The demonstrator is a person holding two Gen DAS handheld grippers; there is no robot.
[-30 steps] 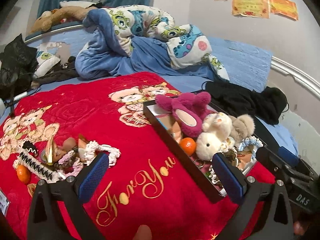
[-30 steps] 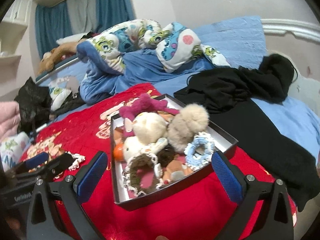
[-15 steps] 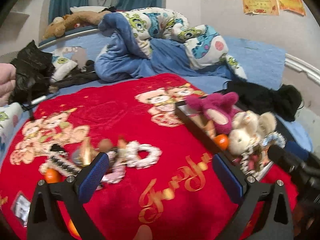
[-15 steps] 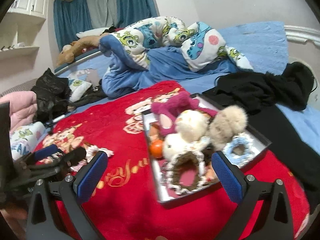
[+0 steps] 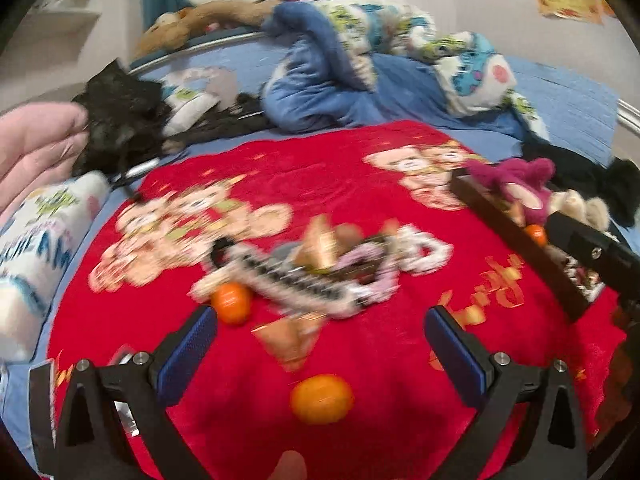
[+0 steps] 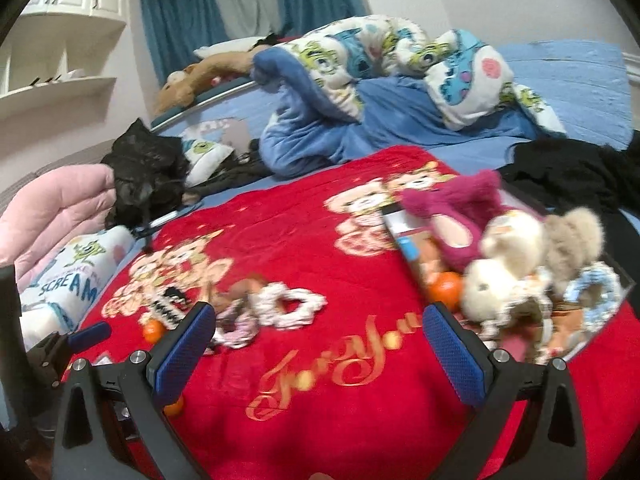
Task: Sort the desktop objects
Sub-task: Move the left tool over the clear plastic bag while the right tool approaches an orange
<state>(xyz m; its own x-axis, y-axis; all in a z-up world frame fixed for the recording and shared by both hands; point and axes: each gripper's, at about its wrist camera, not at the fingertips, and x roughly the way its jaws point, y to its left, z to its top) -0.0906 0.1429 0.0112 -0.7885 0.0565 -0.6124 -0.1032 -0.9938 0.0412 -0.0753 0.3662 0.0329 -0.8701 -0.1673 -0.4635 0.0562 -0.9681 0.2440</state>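
On the red blanket (image 5: 360,184) lies a blurred pile of hair ties and clips (image 5: 312,268), with a white scrunchie (image 5: 424,250) at its right end. One orange (image 5: 232,298) sits by the pile and another orange (image 5: 322,398) lies nearer me. My left gripper (image 5: 318,340) is open and empty just short of the pile. The dark tray (image 6: 404,248) on the right holds a magenta plush (image 6: 456,216), a white plush (image 6: 504,264), an orange (image 6: 446,290) and a blue scrunchie (image 6: 596,296). My right gripper (image 6: 318,344) is open and empty, left of the tray.
A rumpled blue duvet (image 6: 320,136) fills the back of the bed. Black clothing (image 6: 568,168) lies behind the tray. A black bag (image 5: 116,120), a pink padded garment (image 6: 52,208) and a printed pillow (image 6: 76,280) crowd the left edge.
Both views have swung left. The pile and oranges now sit ahead of the left gripper, and the tray has slid toward the right edge. Both grippers stayed open.
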